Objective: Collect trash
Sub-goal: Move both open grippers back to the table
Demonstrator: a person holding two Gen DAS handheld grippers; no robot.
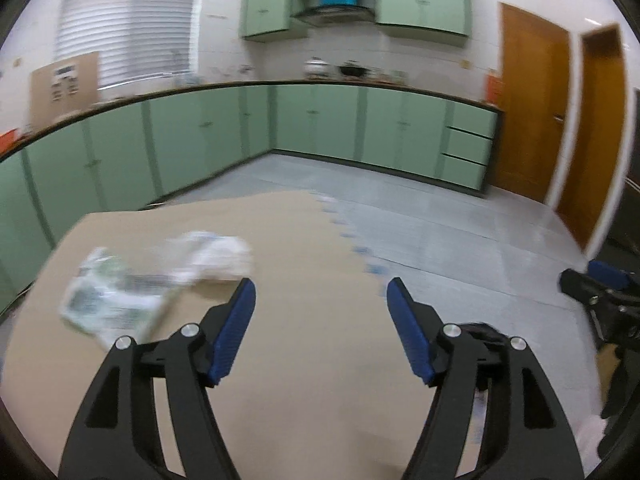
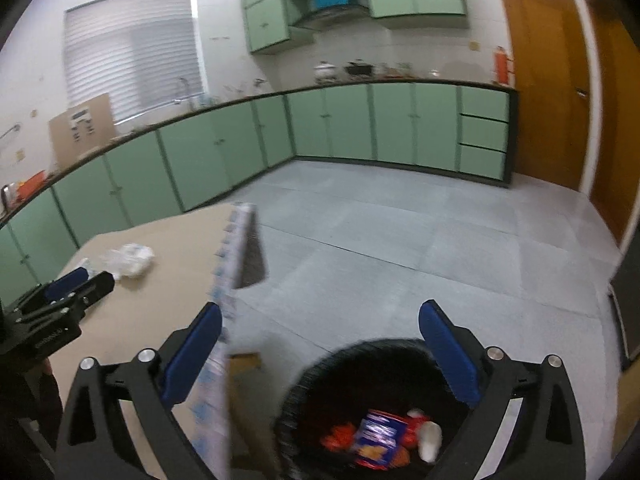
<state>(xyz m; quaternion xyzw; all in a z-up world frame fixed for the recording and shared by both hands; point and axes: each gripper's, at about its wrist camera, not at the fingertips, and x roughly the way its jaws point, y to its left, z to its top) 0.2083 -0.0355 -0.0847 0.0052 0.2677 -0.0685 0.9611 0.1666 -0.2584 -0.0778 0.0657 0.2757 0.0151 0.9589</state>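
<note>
With both the left gripper [image 1: 320, 300] and right gripper [image 2: 320, 344] spread wide and empty, the crumpled wrappers [image 1: 160, 276] at the frame's left on the cardboard surface [image 1: 300, 240] could skid away under a careless grab, missing the black bin [image 2: 360, 400] at lower centre.

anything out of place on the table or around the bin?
Two crumpled pieces of trash are on the cardboard-covered table: a white wrapper and a green-printed one, both loose at its far left. The black bin beside the table holds wrappers, nothing spilled around it. Both grippers are open and empty.
</note>
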